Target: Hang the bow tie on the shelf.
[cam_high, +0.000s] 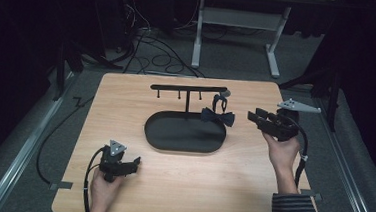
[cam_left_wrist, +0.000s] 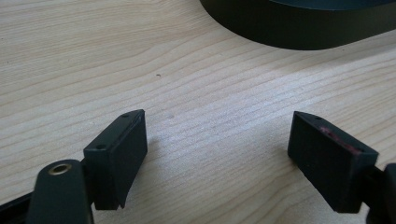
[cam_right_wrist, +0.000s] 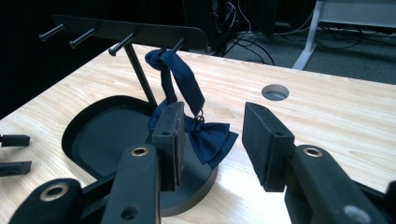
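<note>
Black fingers [cam_right_wrist: 261,144] of the right gripper [cam_high: 264,119] stand parted with nothing between them, pointing at a navy bow tie [cam_right_wrist: 208,137] a little way ahead. It hangs by its strap from the end peg of a black rack [cam_high: 188,89], its bow resting against the edge of the rack's oval tray [cam_high: 183,138]. Farther off, the left gripper [cam_high: 131,164] lies low over the pale wooden surface [cam_high: 190,181] near the front edge, well apart from the tray, its fingers [cam_left_wrist: 116,156] also spread wide and empty above bare wood.
</note>
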Available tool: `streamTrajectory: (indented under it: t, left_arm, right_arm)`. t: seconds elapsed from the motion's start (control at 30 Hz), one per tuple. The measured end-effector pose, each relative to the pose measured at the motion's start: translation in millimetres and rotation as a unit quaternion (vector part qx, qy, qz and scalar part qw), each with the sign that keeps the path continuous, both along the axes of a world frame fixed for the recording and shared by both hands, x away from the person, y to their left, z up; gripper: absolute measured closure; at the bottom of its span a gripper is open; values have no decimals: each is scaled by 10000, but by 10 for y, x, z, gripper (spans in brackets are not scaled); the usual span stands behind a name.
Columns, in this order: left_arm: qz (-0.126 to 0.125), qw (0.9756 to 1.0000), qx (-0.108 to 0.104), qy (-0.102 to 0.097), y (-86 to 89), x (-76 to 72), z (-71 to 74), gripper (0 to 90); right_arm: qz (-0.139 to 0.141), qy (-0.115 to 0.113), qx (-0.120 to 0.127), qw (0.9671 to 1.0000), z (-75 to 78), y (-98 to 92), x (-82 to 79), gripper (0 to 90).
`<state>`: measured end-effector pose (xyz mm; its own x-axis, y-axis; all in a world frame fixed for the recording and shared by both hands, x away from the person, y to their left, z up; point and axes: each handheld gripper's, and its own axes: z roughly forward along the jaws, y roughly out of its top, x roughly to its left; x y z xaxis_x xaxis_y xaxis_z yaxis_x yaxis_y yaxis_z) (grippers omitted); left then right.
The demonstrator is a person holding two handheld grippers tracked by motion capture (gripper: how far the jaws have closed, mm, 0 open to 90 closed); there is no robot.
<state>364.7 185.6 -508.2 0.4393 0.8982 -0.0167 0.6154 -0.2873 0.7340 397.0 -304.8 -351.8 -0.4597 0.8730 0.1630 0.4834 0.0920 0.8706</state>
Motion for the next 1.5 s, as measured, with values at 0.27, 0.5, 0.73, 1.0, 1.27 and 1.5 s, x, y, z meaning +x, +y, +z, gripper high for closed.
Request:
streamTrajectory:
  t: [0.27,0.5,0.73,1.0,1.27,1.5]
  left_arm:
    - [0,10000,0,0,0,0,0,203]
    - [0,10000,0,0,0,0,0,203]
    - [-1,10000,2,1,0,0,0,203]
    - [0,10000,1,1,0,0,0,203]
    - [0,10000,0,0,0,0,0,202]
    - [0,10000,1,0,0,0,0,203]
  right_arm:
    - [70,1,46,10000,-23,-29,-99,609]
    - [72,3,70,9999,-78,-41,-175,612]
    - [95,21,72,9999,-106,-41,-232,620]
    - [116,29,103,9999,-169,-25,-290,624]
    - [123,48,143,9998,-239,-30,-354,625]
    - [105,120,167,9997,-324,-63,-419,625]
